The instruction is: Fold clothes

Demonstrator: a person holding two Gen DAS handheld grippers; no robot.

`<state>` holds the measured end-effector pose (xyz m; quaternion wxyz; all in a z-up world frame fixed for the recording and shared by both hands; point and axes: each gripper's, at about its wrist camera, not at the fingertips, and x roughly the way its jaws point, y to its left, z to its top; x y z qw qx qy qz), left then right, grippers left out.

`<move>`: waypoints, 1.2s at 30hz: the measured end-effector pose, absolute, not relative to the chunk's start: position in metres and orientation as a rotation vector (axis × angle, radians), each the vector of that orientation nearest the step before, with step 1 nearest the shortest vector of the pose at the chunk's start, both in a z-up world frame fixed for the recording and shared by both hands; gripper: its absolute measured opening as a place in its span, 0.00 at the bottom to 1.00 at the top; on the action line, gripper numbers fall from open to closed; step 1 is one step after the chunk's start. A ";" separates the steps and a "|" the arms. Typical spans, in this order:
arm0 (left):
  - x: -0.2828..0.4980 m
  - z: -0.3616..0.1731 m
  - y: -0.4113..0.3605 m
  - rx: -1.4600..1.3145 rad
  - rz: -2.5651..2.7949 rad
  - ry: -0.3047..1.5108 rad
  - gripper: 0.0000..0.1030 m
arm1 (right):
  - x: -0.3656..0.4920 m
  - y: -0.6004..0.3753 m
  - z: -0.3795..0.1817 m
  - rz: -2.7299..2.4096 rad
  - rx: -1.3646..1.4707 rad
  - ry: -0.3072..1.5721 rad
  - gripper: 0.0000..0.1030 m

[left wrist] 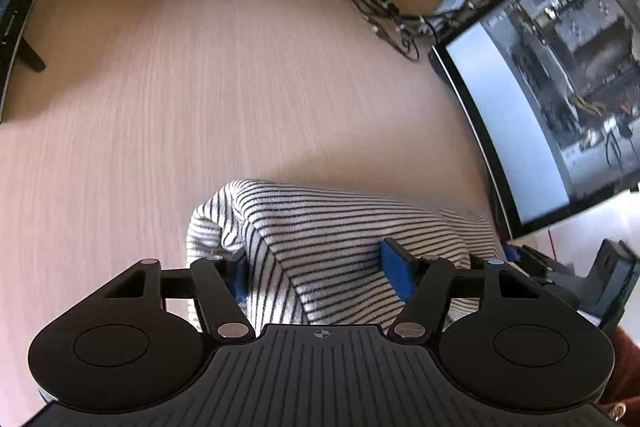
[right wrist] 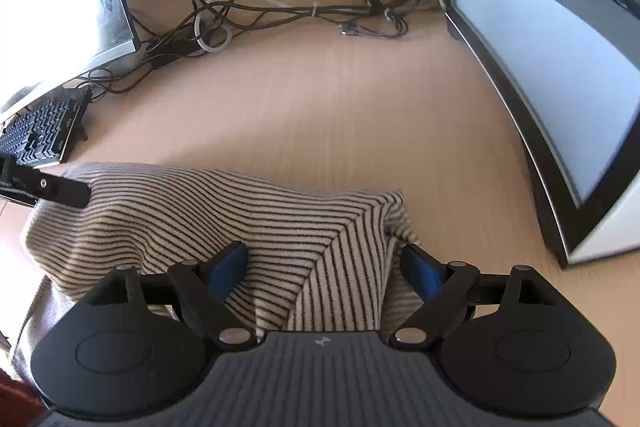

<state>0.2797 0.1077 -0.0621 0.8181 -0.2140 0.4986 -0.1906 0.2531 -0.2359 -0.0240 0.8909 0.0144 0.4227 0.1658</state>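
A cream knitted garment with thin dark stripes [left wrist: 344, 243] lies bunched on the pale wood-grain worktop [left wrist: 200, 99], near its front edge, with bare wood stretching beyond it toward the back. The left gripper [left wrist: 316, 267] has its blue-padded fingers [left wrist: 394, 267] spread wide apart, and a raised fold of the striped cloth fills the gap between them — the right-hand pad touches the fabric, while the left-hand pad is half hidden behind a hanging corner, so whether the cloth is pinched cannot be told. The right gripper [right wrist: 328, 271] is likewise spread, its blue pads [right wrist: 228, 267] set on either side of a peaked ridge of the same garment; the fabric drapes between them without being squeezed. In the right wrist view a black part of the other tool [right wrist: 48, 187] reaches onto the cloth's far left corner. A tangle of black and white cables [right wrist: 248, 15] runs along the back edge of the worktop. A dark-framed monitor [left wrist: 552, 99] stands at the right edge, and a black keyboard [right wrist: 44, 131] leans at the left edge.
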 end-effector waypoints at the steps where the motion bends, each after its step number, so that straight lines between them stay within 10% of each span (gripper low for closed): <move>1: 0.283 -0.063 0.108 -0.460 -0.399 1.056 0.67 | 0.257 -0.234 -0.025 0.346 0.025 0.862 0.82; 24: 0.327 -0.058 0.103 -0.362 -0.294 0.961 0.71 | 0.336 -0.209 -0.002 0.351 -0.153 0.693 0.85; 28: 0.308 -0.038 0.117 -0.369 -0.272 0.892 0.63 | 0.306 -0.213 0.015 0.408 -0.138 0.638 0.50; 36: 0.311 0.008 0.106 -0.380 -0.333 0.739 0.63 | 0.297 -0.197 -0.016 0.437 -0.194 0.718 0.49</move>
